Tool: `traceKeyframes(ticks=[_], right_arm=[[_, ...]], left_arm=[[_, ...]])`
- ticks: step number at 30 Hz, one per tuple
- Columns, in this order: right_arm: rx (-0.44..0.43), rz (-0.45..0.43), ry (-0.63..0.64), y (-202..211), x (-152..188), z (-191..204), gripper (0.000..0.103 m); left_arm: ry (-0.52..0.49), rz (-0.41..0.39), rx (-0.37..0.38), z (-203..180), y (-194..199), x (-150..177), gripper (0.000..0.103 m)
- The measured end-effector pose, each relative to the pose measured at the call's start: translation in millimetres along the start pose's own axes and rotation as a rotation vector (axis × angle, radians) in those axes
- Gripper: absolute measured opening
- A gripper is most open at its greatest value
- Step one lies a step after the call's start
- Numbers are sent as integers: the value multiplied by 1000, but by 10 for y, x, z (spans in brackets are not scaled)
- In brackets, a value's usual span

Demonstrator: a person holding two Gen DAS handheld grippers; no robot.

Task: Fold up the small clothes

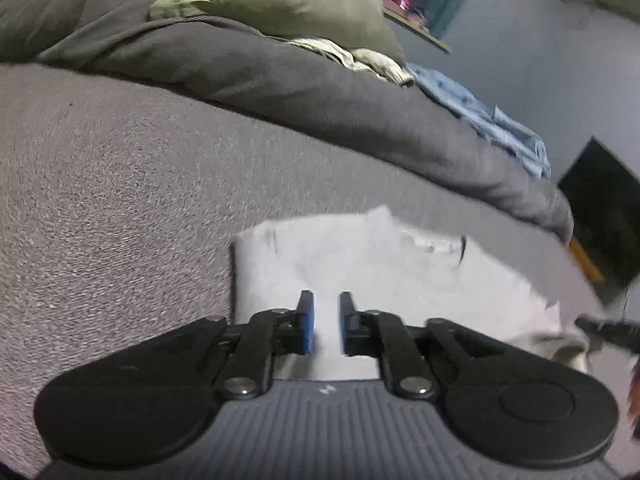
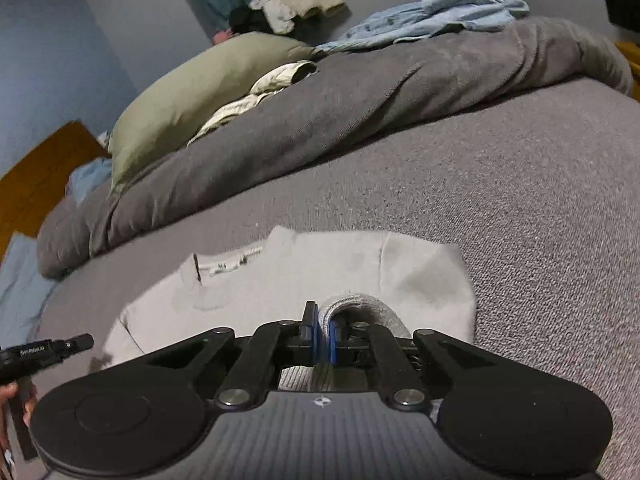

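Note:
A small pale grey garment [image 1: 360, 264] lies spread on the grey bed cover [image 1: 120, 200], with a zip and a black mark near its far edge. My left gripper [image 1: 326, 320] hovers over its near left part, blue pads apart and nothing between them. In the right wrist view the same garment [image 2: 320, 264] lies flat. My right gripper [image 2: 325, 332] is shut on a darker grey ribbed fold [image 2: 360, 308] of the garment's near edge, which loops up from between the pads. The left gripper's tip [image 2: 76, 342] shows at the left border, held by a hand.
A rolled dark grey blanket [image 1: 280, 80] runs across the bed behind the garment. An olive pillow [image 1: 288, 0], a cream cloth [image 2: 256, 96] and a light blue shirt [image 2: 432, 20] lie on or past it. A dark screen [image 1: 604, 224] and a wooden headboard [image 2: 44, 176] flank the bed.

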State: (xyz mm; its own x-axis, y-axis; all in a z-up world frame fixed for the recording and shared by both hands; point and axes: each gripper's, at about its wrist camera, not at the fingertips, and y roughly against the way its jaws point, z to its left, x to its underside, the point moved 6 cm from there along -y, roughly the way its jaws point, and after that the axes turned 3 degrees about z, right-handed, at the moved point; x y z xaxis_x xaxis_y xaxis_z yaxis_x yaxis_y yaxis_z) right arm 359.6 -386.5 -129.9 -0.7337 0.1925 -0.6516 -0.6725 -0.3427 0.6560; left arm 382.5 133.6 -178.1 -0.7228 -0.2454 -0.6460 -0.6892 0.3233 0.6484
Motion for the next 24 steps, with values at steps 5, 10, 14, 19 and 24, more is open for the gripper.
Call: traceKeyframes(ticks=[5, 10, 14, 19, 24], right_arm=[[-26, 9, -81, 46, 102, -162, 6], [-19, 10, -114, 116, 202, -207, 6], [-21, 5, -115, 186, 241, -179, 6], [-35, -9, -140, 253, 218, -224, 6], [-24, -44, -172, 222, 30, -272, 6]], left_arm=[[-93, 17, 26, 98, 66, 239, 36], [-255, 32, 31, -56, 151, 459, 35], [-394, 119, -47, -128, 78, 596, 0], [-380, -41, -36, -157, 274, 329, 0], [-450, -152, -143, -285, 167, -127, 0]])
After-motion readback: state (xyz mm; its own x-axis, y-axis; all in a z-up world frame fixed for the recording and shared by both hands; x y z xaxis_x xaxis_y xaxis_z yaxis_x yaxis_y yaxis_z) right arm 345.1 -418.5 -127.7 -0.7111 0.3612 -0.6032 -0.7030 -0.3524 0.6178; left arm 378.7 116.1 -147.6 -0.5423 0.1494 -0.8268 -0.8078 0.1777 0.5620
